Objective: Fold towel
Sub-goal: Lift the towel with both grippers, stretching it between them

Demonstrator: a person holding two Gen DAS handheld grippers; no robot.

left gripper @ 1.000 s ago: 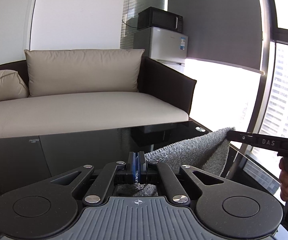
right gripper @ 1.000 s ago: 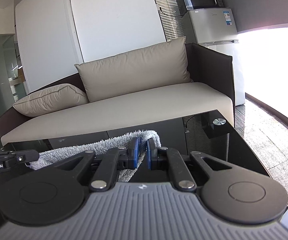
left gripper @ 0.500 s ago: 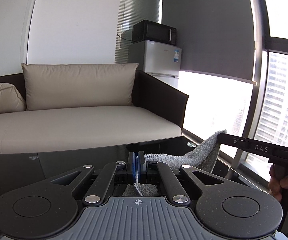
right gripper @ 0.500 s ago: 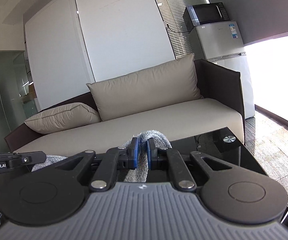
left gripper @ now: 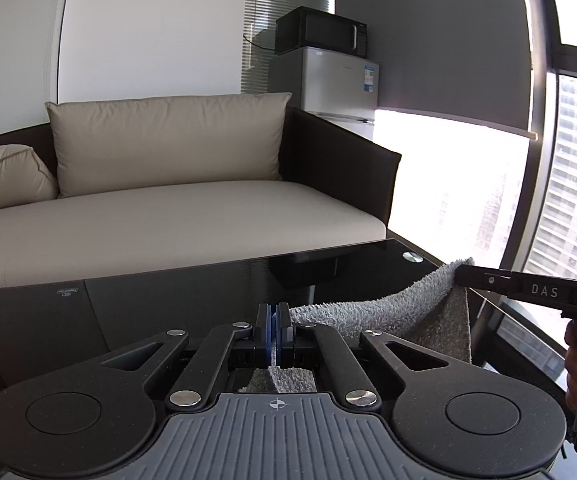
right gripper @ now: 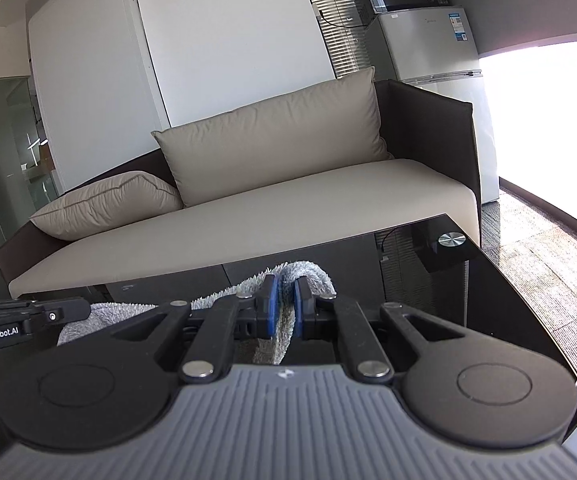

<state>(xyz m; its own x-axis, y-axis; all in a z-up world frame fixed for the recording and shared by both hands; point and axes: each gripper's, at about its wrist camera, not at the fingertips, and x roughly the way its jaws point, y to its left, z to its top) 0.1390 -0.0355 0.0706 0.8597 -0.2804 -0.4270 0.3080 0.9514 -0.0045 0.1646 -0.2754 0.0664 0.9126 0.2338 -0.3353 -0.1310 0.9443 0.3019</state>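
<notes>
The grey towel [left gripper: 372, 312] spans above the black table [left gripper: 192, 292], each end pinched between the closed left gripper [left gripper: 277, 330] and right gripper [right gripper: 285, 307], seemingly sagging between.

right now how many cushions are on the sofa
2: a big upright cushion leaning on the sofa back, and a smaller cushion lying beside it at the end away from the fridge.

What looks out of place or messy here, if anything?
Nothing stands out. The grey towel sags between the left gripper and the right gripper, each pinching a part of it above the black glass table. No spills or damage are visible.
</notes>
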